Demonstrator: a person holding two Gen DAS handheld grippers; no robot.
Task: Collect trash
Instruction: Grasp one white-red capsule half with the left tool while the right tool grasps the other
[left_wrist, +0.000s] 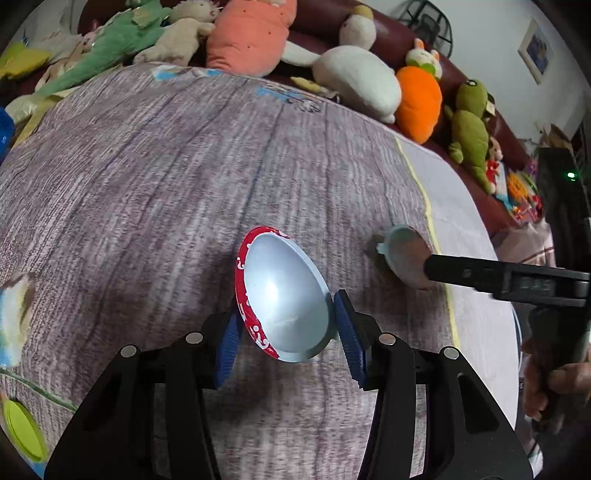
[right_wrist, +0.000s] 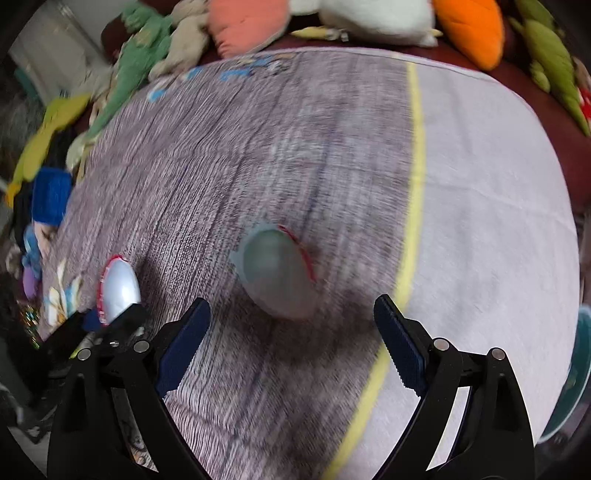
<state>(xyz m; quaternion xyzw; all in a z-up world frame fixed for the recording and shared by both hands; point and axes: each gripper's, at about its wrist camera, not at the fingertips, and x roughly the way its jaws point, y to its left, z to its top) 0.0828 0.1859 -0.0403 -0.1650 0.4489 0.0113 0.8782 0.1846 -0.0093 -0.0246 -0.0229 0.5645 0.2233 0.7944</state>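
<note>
A small cup (left_wrist: 284, 288) with a red outside and a silvery inside sits tilted between the blue pads of my left gripper (left_wrist: 288, 334), which is shut on it just above the grey-purple cloth (left_wrist: 166, 166). The right wrist view shows that held cup (right_wrist: 120, 290) at the lower left. A second cup of the same kind (right_wrist: 277, 269) lies on its side on the cloth, blurred. My right gripper (right_wrist: 291, 312) hangs open just in front of it, pads wide apart and touching nothing. In the left wrist view a black finger (left_wrist: 480, 275) of the right gripper overlaps that second cup (left_wrist: 404, 254).
Plush toys (left_wrist: 354, 81) line the dark red sofa behind the cloth. A yellow stripe (right_wrist: 413, 206) divides the grey-purple part from a pale part. A green disc (left_wrist: 22, 428) lies at the lower left. A teal bowl rim (right_wrist: 576, 369) shows at the right edge. A hand (left_wrist: 554, 380) holds the right gripper's handle.
</note>
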